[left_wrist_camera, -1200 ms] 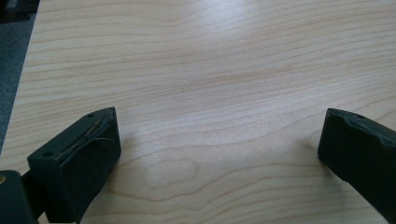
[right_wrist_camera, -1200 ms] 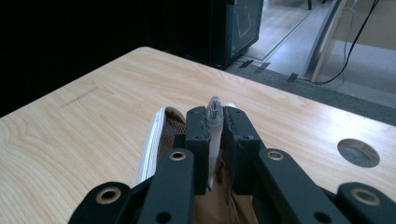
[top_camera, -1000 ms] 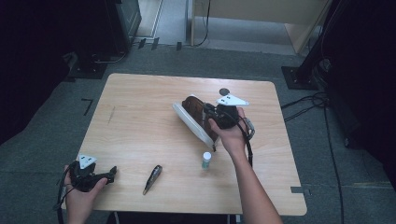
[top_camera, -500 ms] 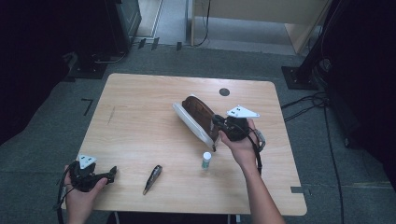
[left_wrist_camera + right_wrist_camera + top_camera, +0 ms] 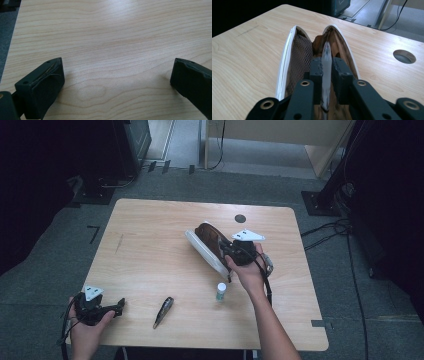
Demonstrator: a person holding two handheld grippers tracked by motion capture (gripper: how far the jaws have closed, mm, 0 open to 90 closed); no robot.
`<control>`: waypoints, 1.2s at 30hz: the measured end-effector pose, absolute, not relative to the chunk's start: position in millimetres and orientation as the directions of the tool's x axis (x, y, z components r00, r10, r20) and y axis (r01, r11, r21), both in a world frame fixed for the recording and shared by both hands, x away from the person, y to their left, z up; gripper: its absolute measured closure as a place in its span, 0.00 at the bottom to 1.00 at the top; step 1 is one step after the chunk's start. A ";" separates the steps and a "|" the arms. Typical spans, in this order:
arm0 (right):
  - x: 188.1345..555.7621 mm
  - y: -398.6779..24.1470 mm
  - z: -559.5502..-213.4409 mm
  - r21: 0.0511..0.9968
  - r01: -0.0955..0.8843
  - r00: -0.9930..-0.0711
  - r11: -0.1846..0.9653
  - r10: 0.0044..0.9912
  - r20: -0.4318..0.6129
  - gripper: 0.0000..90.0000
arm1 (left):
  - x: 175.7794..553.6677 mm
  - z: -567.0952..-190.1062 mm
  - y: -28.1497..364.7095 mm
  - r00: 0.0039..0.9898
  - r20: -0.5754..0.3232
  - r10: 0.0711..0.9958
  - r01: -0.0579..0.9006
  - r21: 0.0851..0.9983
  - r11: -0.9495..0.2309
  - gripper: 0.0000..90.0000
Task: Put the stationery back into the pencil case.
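Case: brown, white-rimmed case [image 5: 207,245] lies open mid-table, toward the right edge.
Right gripper [image 5: 327,72]: jaws clamped on a thin clear strip [image 5: 326,60] over the case.
Left gripper [image 5: 117,75]: jaws apart, near-left corner.
Nearby: small bottle [image 5: 221,291], dark pen [image 5: 163,311] toward the near edge.

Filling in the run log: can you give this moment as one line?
right gripper: shut on pen, in open pencil case | left gripper: open over table | dark pen, small bottle: untouched

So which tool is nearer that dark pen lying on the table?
Left. The left tool rests just left of the pen, apart from it. The right tool is farther up the table, clamped on the pouch.
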State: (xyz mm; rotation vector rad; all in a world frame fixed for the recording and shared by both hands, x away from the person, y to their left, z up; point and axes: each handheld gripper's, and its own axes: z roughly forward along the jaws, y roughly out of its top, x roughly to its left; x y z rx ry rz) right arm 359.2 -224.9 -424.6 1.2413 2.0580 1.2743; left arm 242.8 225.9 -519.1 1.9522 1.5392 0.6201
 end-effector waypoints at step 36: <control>258.2 -258.6 -426.0 0.877 0.477 -0.534 0.060 0.812 0.235 0.44 | 242.8 -519.0 225.9 0.230 0.010 0.973 0.708 0.684 -0.174 0.00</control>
